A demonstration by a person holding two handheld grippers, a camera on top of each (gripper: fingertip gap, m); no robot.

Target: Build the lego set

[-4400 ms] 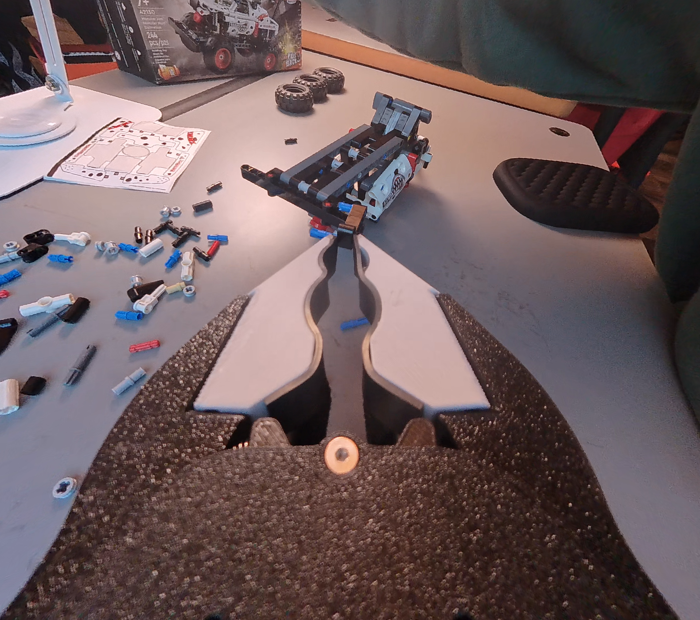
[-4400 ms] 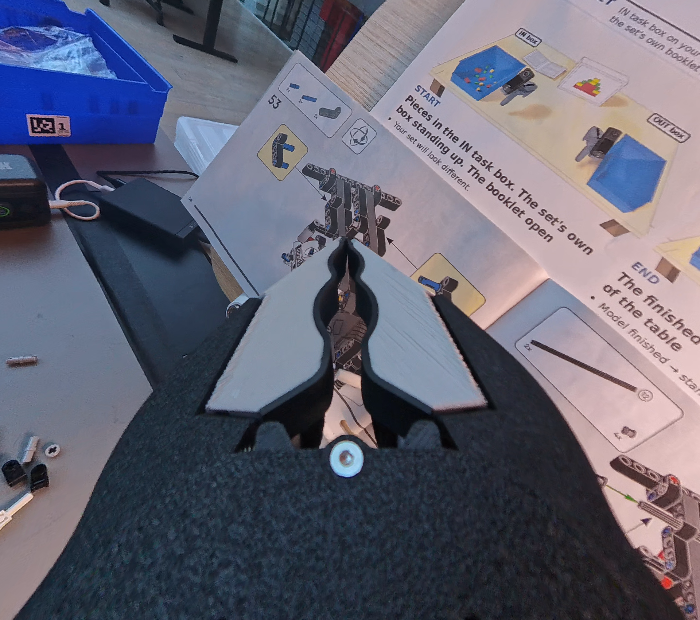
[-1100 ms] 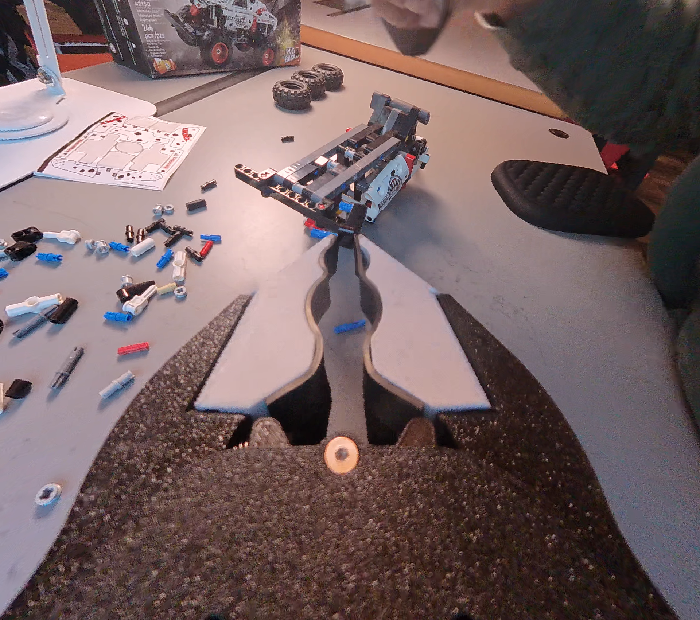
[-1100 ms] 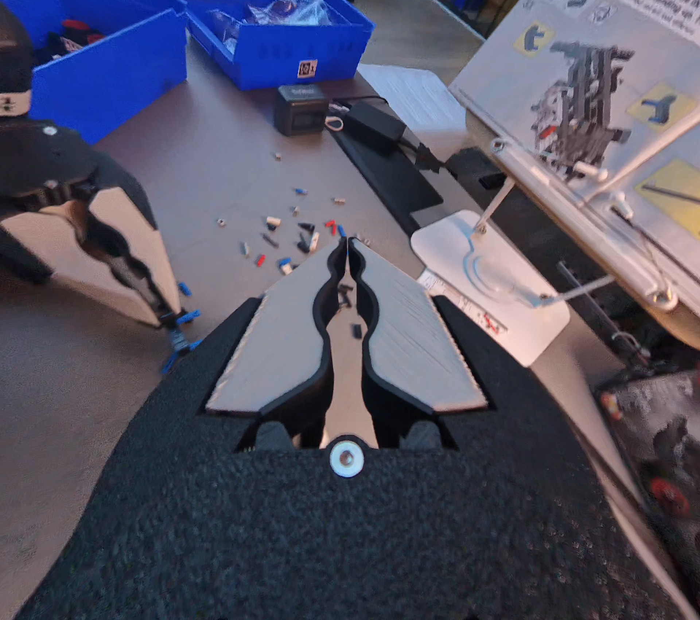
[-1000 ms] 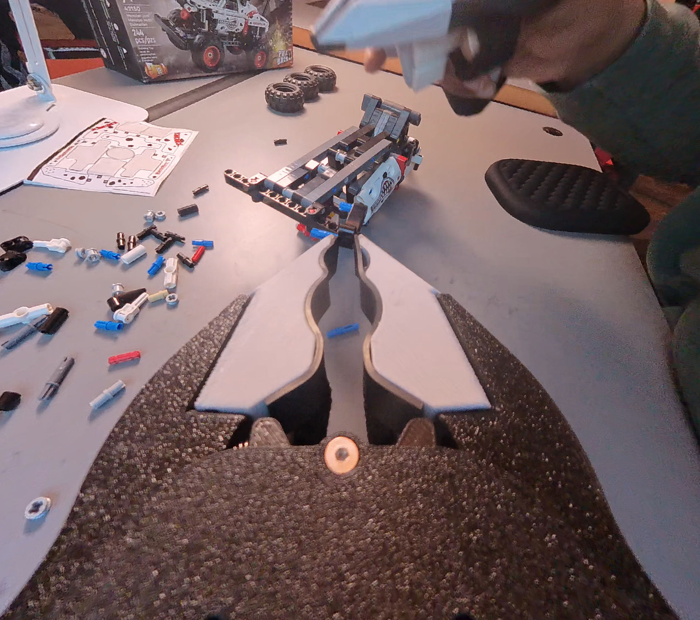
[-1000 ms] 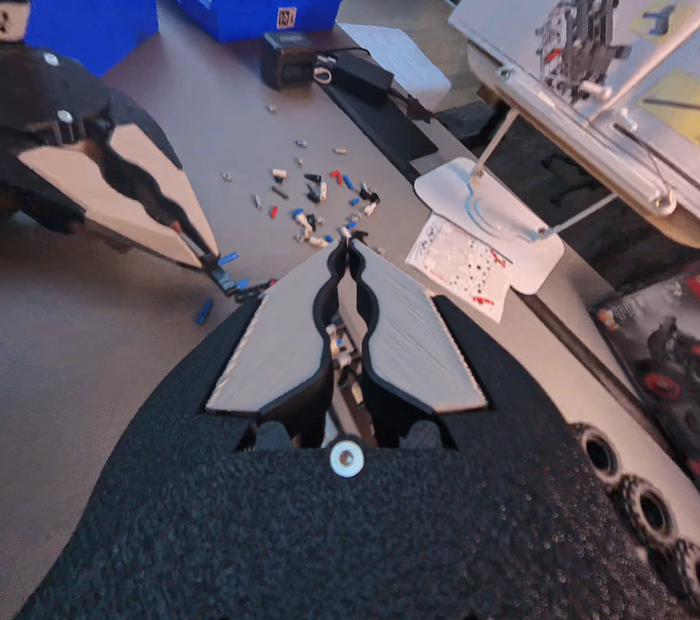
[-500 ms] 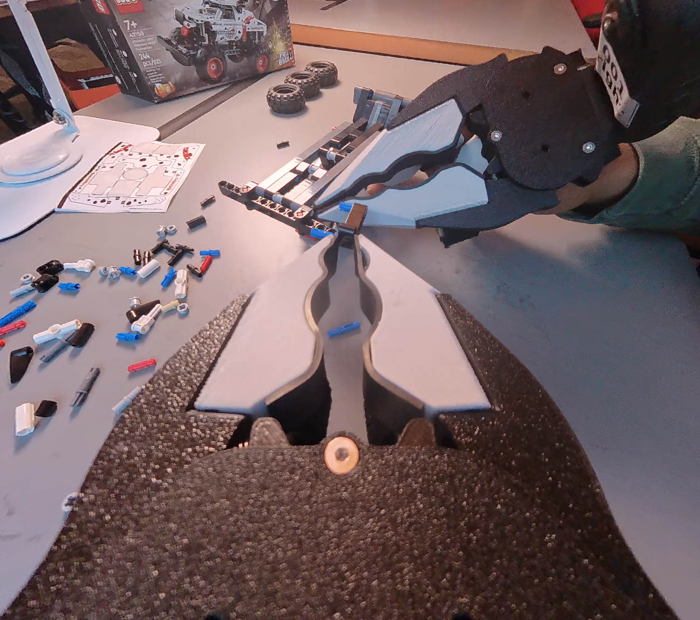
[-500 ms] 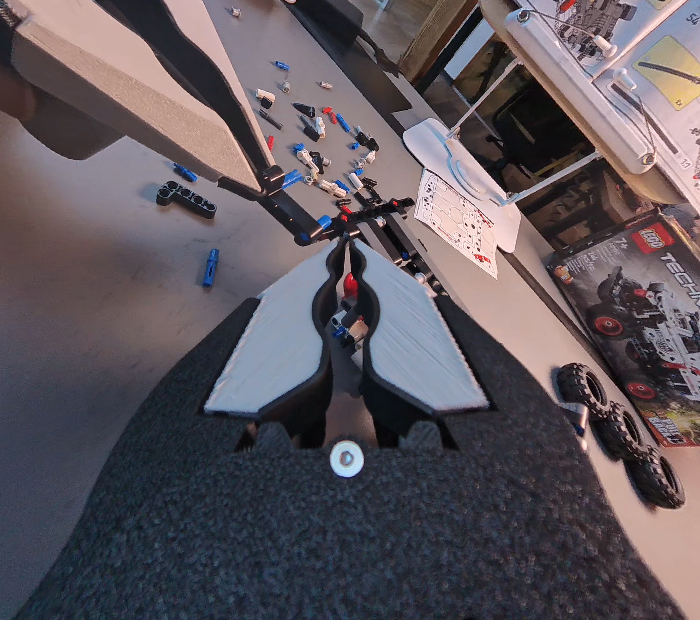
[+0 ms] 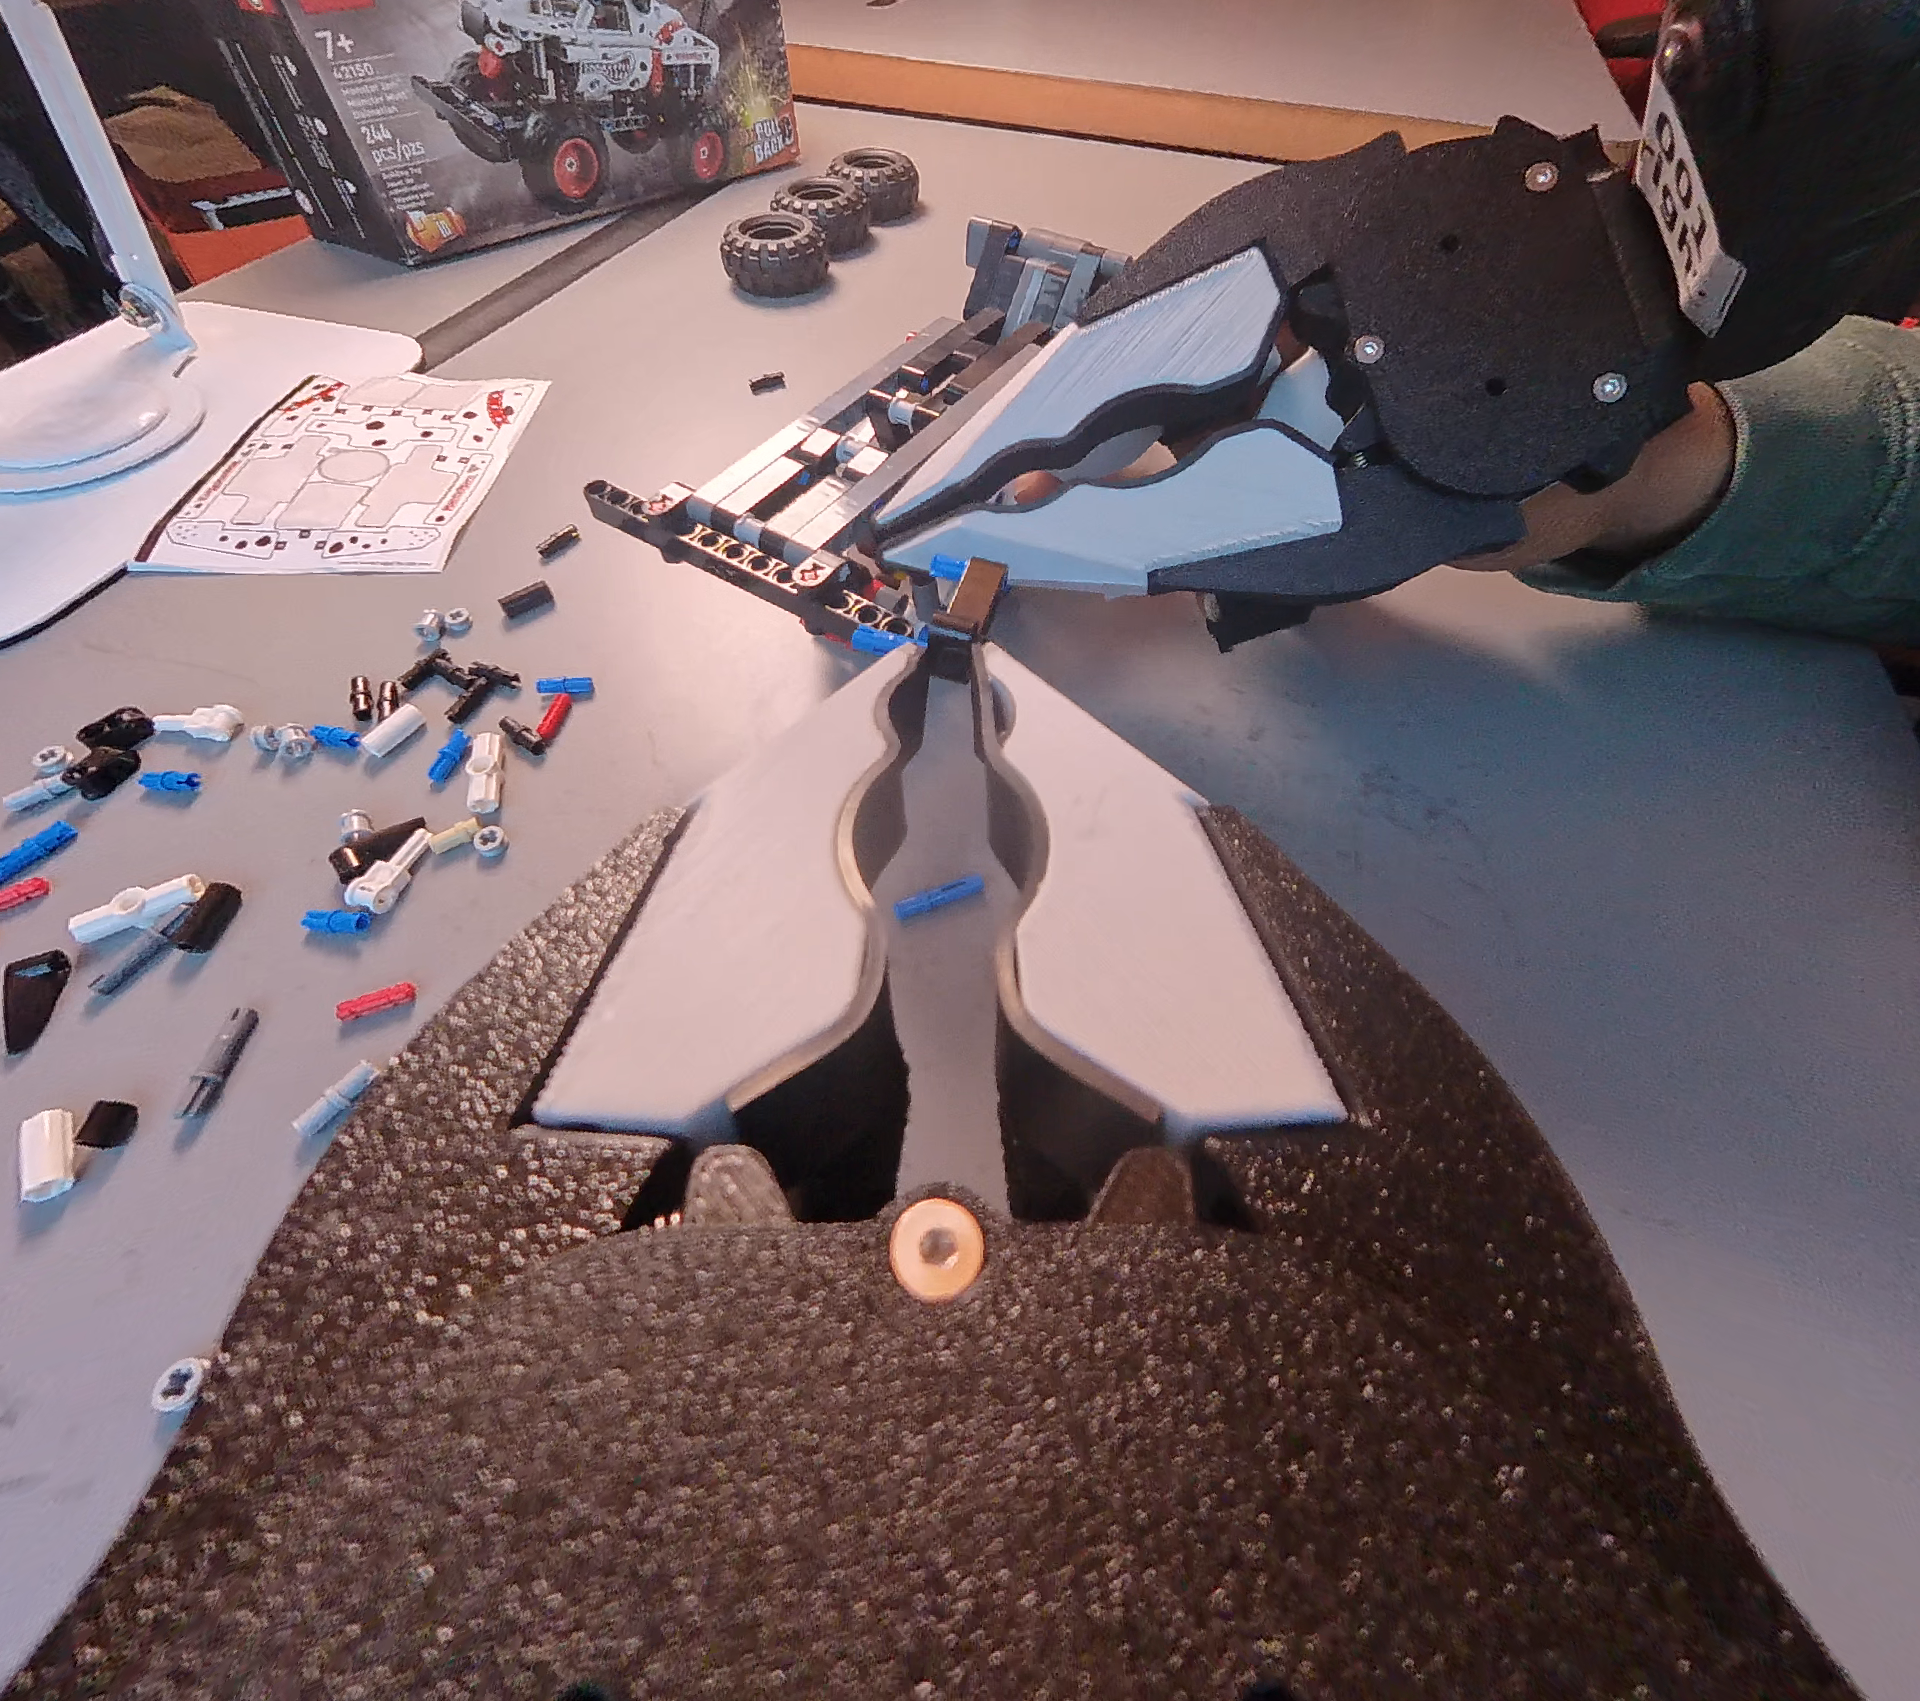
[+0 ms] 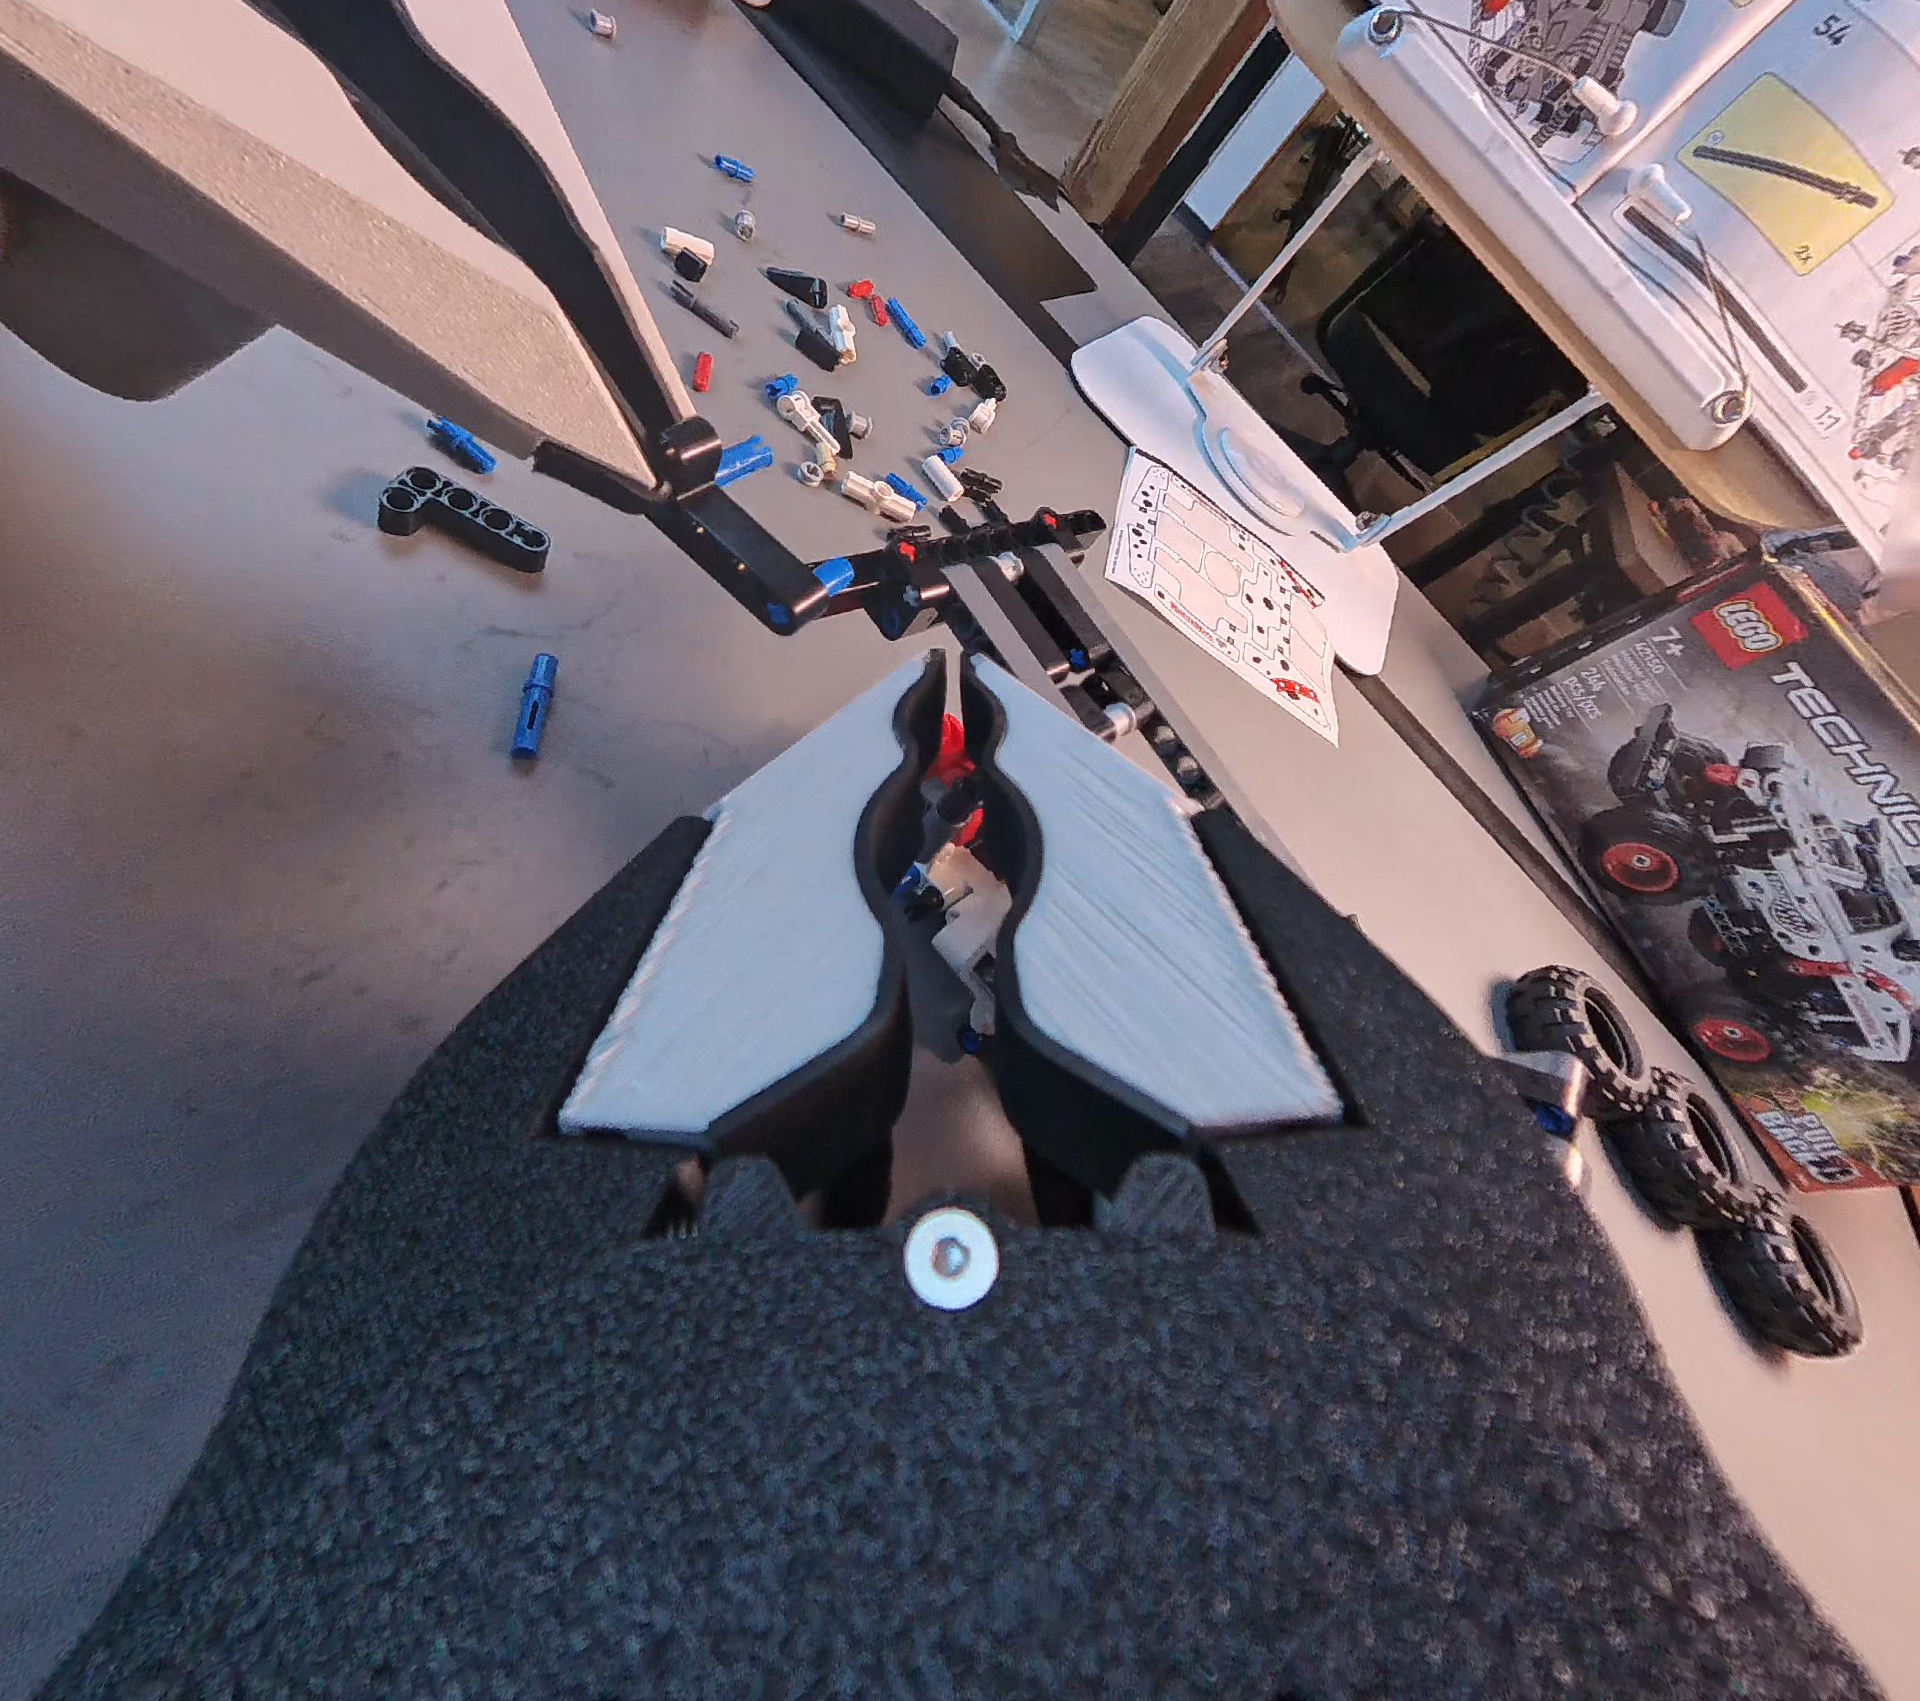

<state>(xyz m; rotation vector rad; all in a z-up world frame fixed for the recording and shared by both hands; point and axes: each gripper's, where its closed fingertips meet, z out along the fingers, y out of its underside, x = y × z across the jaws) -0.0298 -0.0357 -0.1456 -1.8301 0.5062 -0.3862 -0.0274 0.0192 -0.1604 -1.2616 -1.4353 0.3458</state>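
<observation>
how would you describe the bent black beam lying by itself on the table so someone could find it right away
Start from the grey table in the right wrist view, on the open side away from the scatter of small pins. The black L-shaped beam lies flat there, under the left gripper. A row of round holes and its bent end set it apart from the short blue pins nearby.

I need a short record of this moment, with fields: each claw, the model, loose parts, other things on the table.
left claw: shut on black piece at the model's near corner
right claw: nearly closed over the model's side
model: unfinished chassis on grey table
loose parts: small pins, scattered
tyres: three, unmounted
set box: behind tyres
sticker sheet: flat
</observation>
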